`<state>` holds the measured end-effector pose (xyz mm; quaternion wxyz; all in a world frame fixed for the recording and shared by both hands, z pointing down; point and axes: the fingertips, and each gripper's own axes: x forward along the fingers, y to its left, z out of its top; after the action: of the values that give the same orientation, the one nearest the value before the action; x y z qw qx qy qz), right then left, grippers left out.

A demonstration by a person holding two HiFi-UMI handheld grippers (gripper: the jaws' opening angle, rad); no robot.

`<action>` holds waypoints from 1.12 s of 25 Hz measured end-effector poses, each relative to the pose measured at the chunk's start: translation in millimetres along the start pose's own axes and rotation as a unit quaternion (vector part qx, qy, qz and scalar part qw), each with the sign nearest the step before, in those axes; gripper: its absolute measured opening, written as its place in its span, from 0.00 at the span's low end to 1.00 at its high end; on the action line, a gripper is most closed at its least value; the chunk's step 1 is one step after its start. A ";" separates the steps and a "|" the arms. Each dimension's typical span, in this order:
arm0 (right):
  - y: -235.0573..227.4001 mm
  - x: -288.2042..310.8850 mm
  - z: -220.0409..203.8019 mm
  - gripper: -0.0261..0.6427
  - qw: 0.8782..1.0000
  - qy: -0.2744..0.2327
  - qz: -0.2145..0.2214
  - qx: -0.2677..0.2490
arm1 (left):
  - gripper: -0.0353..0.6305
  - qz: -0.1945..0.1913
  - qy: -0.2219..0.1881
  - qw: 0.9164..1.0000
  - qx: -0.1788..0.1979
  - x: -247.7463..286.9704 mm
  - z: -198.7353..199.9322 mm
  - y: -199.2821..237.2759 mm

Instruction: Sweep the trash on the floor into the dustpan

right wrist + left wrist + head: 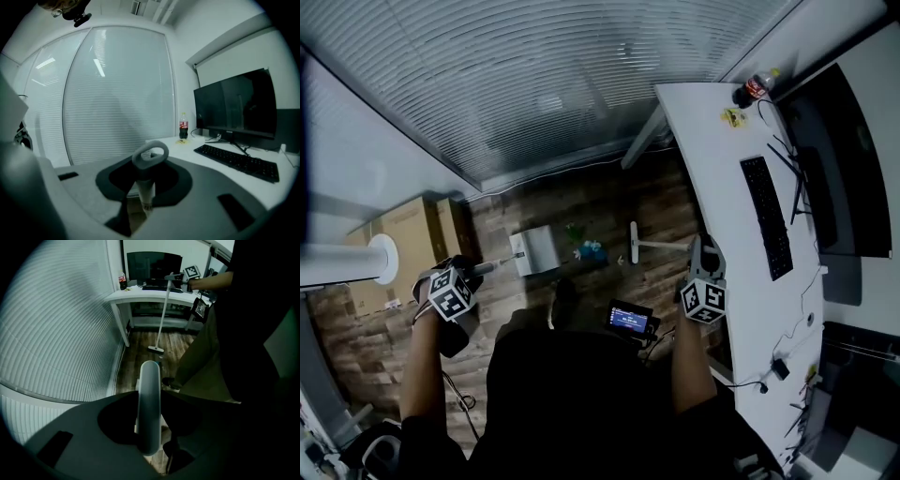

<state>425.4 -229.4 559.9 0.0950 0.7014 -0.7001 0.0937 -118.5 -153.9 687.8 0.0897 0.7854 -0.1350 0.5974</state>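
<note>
In the head view a white dustpan (534,251) rests on the wood floor. Its long pale handle (150,394) runs up between the jaws of my left gripper (469,277), which is shut on it. Small green and blue bits of trash (586,246) lie just right of the pan. Right of the trash, the white broom head (634,244) stands on the floor. The broom's thin stick (162,310) slants up to my right gripper (705,253). That gripper (146,187) is shut on the broom handle just below its looped end (150,157).
A white desk (712,187) runs along the right, with a keyboard (766,216), a monitor (839,159) and a cola bottle (757,86) on it. Cardboard boxes (412,234) stand at the left. A slatted blind wall (534,84) closes the far side. My shoe (565,298) is near the pan.
</note>
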 end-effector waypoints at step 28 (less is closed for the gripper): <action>190.0 19.2 -24.3 0.24 0.986 0.019 0.070 0.152 | 0.24 -0.045 -0.089 0.995 -0.029 4.4 15.1 -4.6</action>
<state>235.5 -241.8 588.8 -0.0058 0.6554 -0.7229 0.2189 -102.1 -154.6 688.1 0.1264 0.8378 -0.1245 0.5163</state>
